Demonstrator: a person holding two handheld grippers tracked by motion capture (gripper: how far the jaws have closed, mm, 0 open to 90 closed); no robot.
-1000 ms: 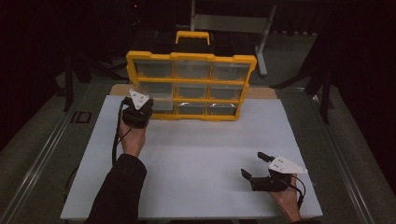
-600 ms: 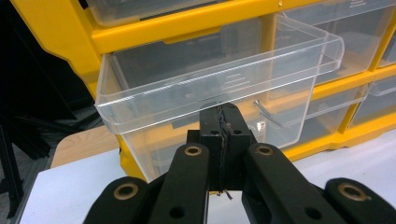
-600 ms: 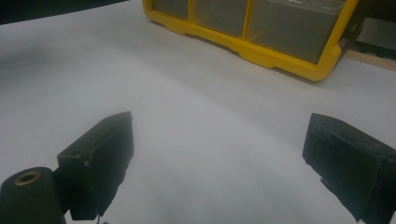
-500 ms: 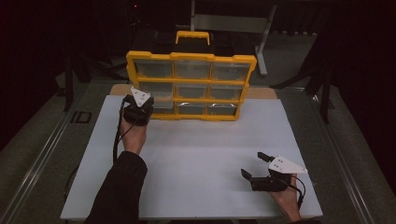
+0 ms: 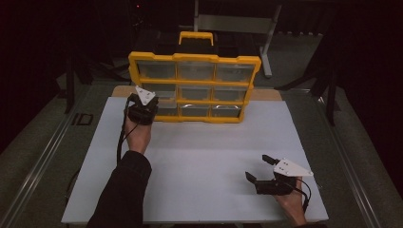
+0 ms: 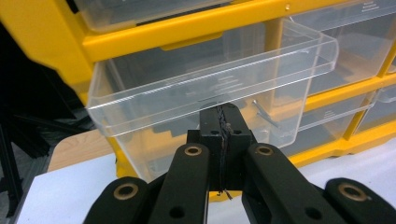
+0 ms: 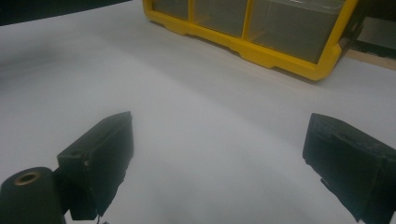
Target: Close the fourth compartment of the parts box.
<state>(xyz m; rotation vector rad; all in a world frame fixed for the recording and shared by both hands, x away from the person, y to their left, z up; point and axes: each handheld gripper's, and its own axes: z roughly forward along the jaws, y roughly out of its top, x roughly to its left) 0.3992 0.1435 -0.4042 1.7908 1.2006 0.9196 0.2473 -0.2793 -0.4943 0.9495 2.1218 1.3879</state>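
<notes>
STEP: draw clear drawer (image 6: 205,88) out of yellow organizer (image 5: 195,88) at bench far edge | LEFT hand-held gripper (image 6: 219,119): clamped on drawer lip (pull straight, level) | RIGHT hand-held gripper (image 5: 260,169): apart, near-right corner, idle

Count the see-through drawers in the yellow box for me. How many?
9, in three rows of three inside the yellow box: top row, middle row, bottom row. The left tool covers part of the left-hand drawers.
</notes>
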